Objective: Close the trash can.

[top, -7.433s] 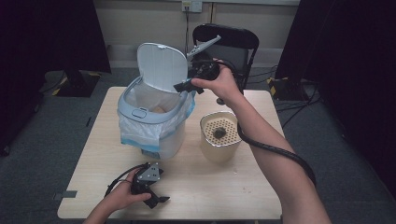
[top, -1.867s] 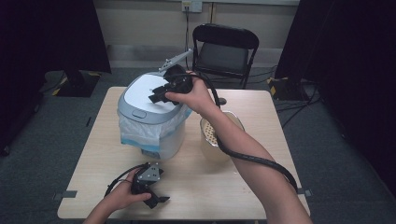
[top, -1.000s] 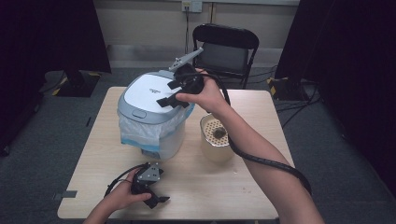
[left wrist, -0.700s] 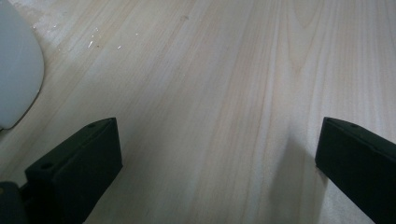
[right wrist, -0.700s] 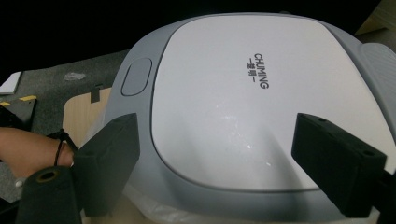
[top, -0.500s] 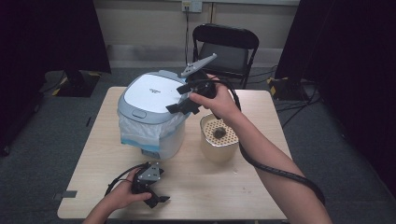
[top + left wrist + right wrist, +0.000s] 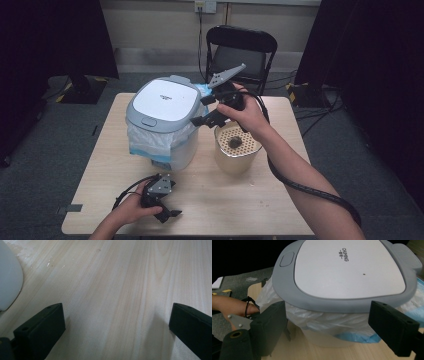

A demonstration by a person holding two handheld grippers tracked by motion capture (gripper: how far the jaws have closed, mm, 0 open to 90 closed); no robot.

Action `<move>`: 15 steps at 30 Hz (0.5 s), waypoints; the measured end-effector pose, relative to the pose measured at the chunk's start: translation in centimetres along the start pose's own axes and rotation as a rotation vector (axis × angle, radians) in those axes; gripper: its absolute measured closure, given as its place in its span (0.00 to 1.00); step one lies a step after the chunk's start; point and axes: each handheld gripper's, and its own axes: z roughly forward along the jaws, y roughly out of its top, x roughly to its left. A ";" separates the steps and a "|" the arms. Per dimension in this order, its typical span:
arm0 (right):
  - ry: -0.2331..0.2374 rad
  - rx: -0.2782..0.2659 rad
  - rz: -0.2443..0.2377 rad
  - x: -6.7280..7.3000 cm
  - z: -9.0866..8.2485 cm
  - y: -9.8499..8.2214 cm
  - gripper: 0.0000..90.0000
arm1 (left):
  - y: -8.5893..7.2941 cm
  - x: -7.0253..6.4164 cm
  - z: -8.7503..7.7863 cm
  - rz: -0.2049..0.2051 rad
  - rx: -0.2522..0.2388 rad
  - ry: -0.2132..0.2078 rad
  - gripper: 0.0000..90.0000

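Observation:
A bin (image 7: pixel 162 100) with a white lid and grey rim stands shut on the table, and a white and blue liner bag hangs out under the rim. My right gripper (image 7: pixel 200 110) hovers just off the bin's right side, open, with nothing between its fingers. In the right gripper view its jaws (image 7: pixel 329 327) stand wide apart and frame the bin's (image 7: pixel 347 267) rim and bag without touching them. My left gripper (image 7: pixel 167 212) rests on the table near the front left edge. In the left gripper view it (image 7: pixel 115 325) is open over bare wood.
A beige perforated pot (image 7: pixel 235 150) with something dark inside stands right of the bin, under my right forearm. A black folding chair (image 7: pixel 240 50) sits behind the wooden table (image 7: pixel 260 210). The right gripper's cable trails along my arm.
The bin lid, up in the earliest frame, is now down. My right gripper has come off the lid and moved right, past the bin's edge. The left gripper has not moved.

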 end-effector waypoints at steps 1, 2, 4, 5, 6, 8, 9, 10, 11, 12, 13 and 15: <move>-0.003 0.002 0.001 0.0 -0.1 -0.1 0.16 | 0.0 0.0 0.0 0.000 -0.001 0.000 0.00; -0.003 0.002 0.002 0.0 -0.2 -0.4 0.16 | 0.0 0.0 0.0 0.000 0.000 0.000 0.00; -0.008 0.003 -0.003 0.0 -0.4 -0.7 0.16 | 0.0 0.0 0.0 0.000 0.000 0.000 0.00; -0.006 0.002 0.000 0.0 -0.6 -1.0 0.16 | 0.0 0.0 0.0 -0.001 -0.001 0.000 0.00; -0.009 0.003 0.003 0.0 -0.7 -1.3 0.16 | 0.0 0.0 0.0 -0.001 0.000 0.000 0.00; -0.010 0.004 0.002 0.0 -1.0 -1.7 0.16 | 0.0 0.0 0.0 0.000 0.000 0.000 0.00; -0.011 0.006 0.002 0.0 -1.1 -2.0 0.16 | 0.0 0.0 0.0 -0.001 -0.001 0.000 0.00; -0.010 0.006 0.001 0.1 -1.2 -2.2 0.16 | 0.0 0.0 0.0 -0.001 -0.004 0.000 0.00; -0.008 0.007 0.003 0.1 -1.4 -2.4 0.16 | 0.0 0.0 0.0 -0.001 -0.004 0.000 0.00; -0.011 0.008 0.002 0.2 -1.5 -2.6 0.16 | 0.0 0.0 0.0 -0.001 0.000 0.000 0.00; -0.010 0.006 0.005 0.2 -1.7 -2.9 0.16 | 0.0 0.0 0.0 -0.001 0.000 0.000 0.00; -0.006 0.003 0.010 0.2 -1.9 -3.2 0.16 | 0.0 0.0 0.0 0.000 0.000 0.000 0.00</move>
